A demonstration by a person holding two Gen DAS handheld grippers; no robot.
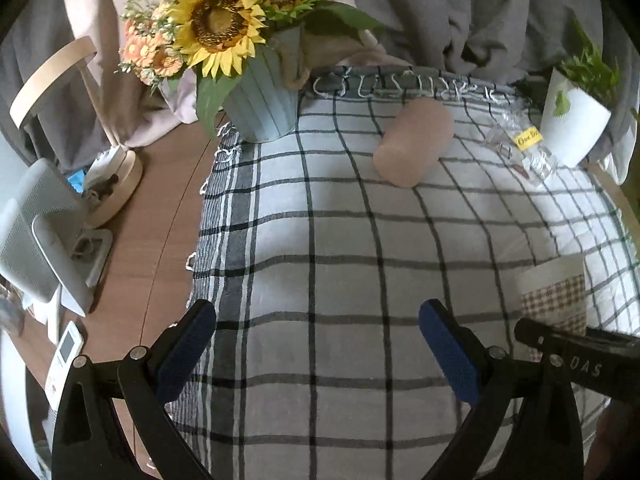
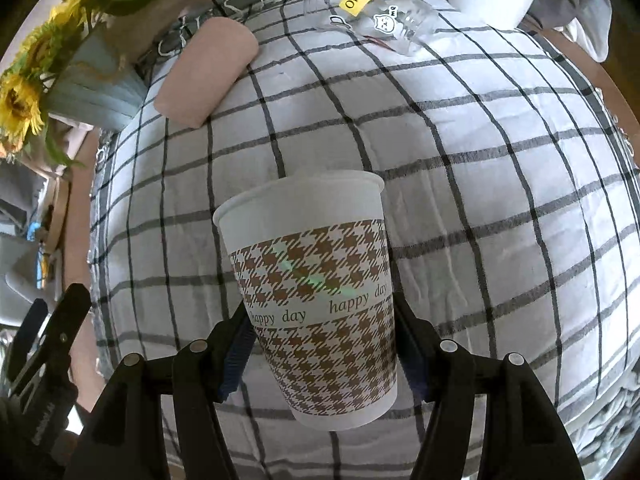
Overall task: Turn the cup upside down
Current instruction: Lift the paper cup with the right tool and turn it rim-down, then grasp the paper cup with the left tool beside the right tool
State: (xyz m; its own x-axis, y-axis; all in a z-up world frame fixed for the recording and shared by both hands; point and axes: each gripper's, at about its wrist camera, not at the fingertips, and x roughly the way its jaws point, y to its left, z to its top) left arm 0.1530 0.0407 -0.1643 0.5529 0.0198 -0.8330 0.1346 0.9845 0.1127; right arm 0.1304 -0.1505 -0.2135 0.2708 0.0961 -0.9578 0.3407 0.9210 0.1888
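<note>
Three cups in view: one white paper cup with brown houndstooth print point(image 2: 316, 300), one pink cylindrical cup point(image 2: 206, 70) on its side at far left, one clear plastic cup with a yellow label point(image 2: 376, 16) on its side at far right. Two pots: a pale blue ribbed pot of sunflowers point(image 1: 262, 96) at the far-left corner of the cloth, a white pot with a green plant point(image 1: 574, 120) at far right.

Right tongs point(image 2: 320, 356) are clenched on the paper cup's lower half, a blue pad on each side. Cup is rim-up, slightly tilted; can't tell whether its base touches the cloth. It sits near the right side of the cloth.

Left tongs point(image 1: 318, 344) are spread wide, nothing between them, over the near-left part of the checked black-and-white cloth point(image 1: 340, 240).

The cloth's left edge ends on a brown wooden tabletop point(image 1: 160, 208); its fringe runs along the far edge. A wide open stretch of cloth lies between the paper cup and the far row of cups. One white remote point(image 1: 66, 356) lies on the tabletop at near left.
</note>
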